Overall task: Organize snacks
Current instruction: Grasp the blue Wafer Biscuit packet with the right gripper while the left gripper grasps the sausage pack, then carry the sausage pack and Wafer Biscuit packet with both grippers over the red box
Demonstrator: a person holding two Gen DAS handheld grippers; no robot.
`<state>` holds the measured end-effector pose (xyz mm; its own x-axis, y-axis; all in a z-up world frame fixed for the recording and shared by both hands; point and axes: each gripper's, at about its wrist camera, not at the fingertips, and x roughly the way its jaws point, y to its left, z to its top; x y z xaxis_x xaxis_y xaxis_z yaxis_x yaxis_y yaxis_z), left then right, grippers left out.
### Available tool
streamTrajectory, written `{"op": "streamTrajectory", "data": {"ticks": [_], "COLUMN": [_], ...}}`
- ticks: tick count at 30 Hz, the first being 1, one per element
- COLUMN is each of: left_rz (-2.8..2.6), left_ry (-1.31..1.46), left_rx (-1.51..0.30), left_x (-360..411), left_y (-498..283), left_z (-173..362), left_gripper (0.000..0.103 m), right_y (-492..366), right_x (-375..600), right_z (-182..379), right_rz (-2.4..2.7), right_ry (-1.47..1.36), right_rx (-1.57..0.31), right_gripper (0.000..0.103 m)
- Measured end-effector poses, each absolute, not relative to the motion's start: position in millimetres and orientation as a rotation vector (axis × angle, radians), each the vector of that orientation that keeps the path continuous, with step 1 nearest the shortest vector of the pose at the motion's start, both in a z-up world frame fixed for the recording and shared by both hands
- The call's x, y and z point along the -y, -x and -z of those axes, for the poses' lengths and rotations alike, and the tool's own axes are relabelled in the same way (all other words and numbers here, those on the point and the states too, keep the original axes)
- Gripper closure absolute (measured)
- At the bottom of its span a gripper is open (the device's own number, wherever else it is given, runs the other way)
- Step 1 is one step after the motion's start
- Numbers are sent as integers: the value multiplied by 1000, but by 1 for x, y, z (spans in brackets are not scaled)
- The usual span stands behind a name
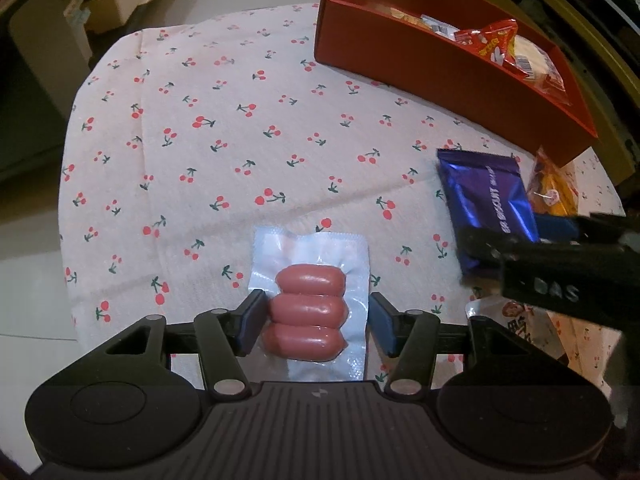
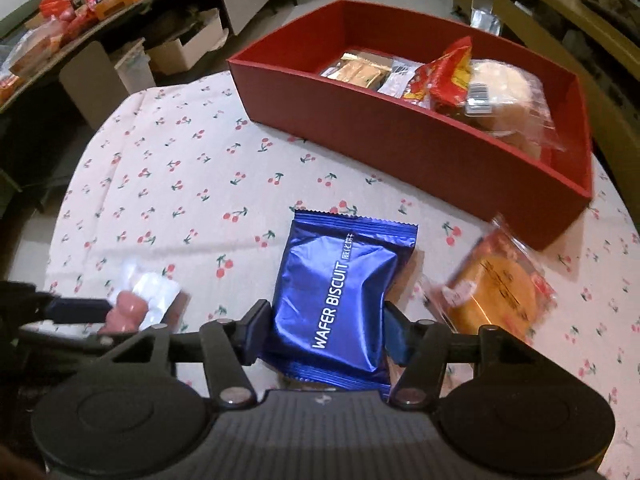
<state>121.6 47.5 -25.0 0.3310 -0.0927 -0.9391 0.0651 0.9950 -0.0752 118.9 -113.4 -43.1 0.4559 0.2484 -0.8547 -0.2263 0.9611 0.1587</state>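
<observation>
In the left wrist view, the left gripper (image 1: 316, 322) straddles a clear vacuum pack of sausages (image 1: 310, 308) that lies on the cherry-print cloth of the desk (image 1: 192, 152). Its left blue pad touches the pack's edge, while the right pad stands just off the clear film, so the jaws are wide and not yet clamped. Ahead and to the right of this gripper sits a red box (image 1: 440, 68) holding several wrapped snacks. To the right, the right gripper (image 1: 520, 240) comes in from the side over a blue wafer biscuit packet (image 1: 488, 200), with an orange-wrapped snack (image 1: 554, 192) just beyond it.

In the right wrist view, the right gripper (image 2: 324, 326) has the wafer biscuit packet (image 2: 340, 296) between its pads, both pads pressing against the packet's sides (the wrapper looks pinched there), so it holds the packet. Just right of this gripper lies the round cake in orange wrapping (image 2: 492, 292), blurred. To the left, the left gripper (image 2: 76, 308) reaches the sausage pack (image 2: 140, 304). Straight ahead, well beyond the packet, stands the red box (image 2: 400, 132), its right part filled with a red bag and a pale round cake.
</observation>
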Motion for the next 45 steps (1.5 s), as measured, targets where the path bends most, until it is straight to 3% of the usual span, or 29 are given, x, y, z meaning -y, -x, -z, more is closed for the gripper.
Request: {"op": "streamTrajectory", "data": {"ticks": [6,10,12,14,17,22,45], "left_rz": [126,114,113,105,83,72,127], "left_ry": [22,4,17,21,-24,-93,71], "left_rx": [-1213,-1222,-1218,-1221,-1235,-1213,-1112], "left_x": [-41,-38,-39,-38,-33,-24,-19], "left_y": [-120,-122,-123,-125,-127,-120,-125], "left_z": [19,25,26,28,37,37,-2], "left_gripper": [45,43,36,20,19,28,29], "right_y": [-94,-91,-92,-92,-94,-93,-91], "right_x": [131,131,133,135,138,142,143], "right_z": [27,27,29,28,26,25,11], "right_rz": [-312,-313,-314,-321,-334,-349,-348], "right_ry": [-109,-121,-127,-139,-154,-149,-137], "right_rx": [-1022,-1023,-1031,-1030,-1024,-1021,-957], "right_gripper": [34,34,34,34,33,34,34]}}
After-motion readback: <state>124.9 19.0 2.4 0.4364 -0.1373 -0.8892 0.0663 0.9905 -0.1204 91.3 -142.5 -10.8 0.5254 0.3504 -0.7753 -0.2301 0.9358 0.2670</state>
